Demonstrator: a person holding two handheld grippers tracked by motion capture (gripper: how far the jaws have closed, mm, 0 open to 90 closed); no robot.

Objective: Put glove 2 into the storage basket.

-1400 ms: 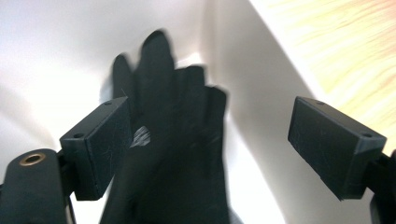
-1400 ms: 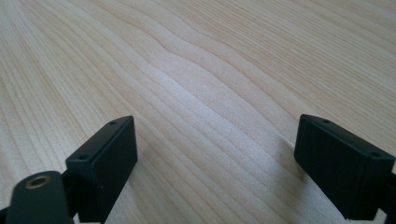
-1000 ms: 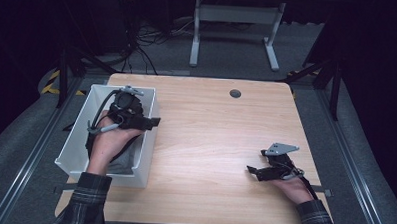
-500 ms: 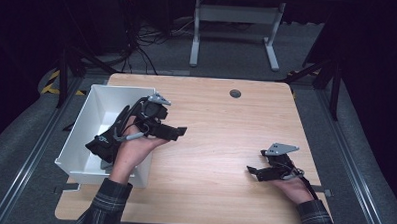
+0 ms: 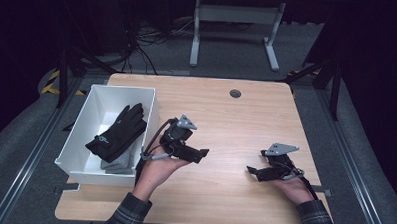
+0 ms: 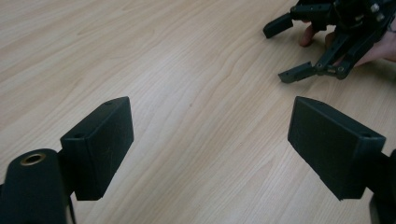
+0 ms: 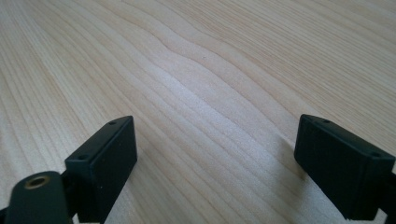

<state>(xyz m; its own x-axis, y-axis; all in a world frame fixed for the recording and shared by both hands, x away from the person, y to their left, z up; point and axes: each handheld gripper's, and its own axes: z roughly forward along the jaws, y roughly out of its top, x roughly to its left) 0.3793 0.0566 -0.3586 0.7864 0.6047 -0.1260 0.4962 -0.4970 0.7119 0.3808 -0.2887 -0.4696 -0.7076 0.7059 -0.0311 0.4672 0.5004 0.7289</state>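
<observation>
A black glove lies in the white bin at the table's left, on top of a grey item. My left gripper is over the bare wood just right of the bin, open, nothing between its jaws. In the left gripper view its jaws stand wide over wood grain, and the right gripper shows far off at the top right. My right gripper rests low at the table's right, open and empty. In the right gripper view its fingers frame bare wood.
The wooden table has a dark round grommet near its far edge. A white desk frame and cables lie on the floor behind. The bin's wall stands close to my left wrist.
My left gripper has come out of the bin and moved right and lower over the table, leaving the black glove lying in the bin. The right gripper has stayed put.
</observation>
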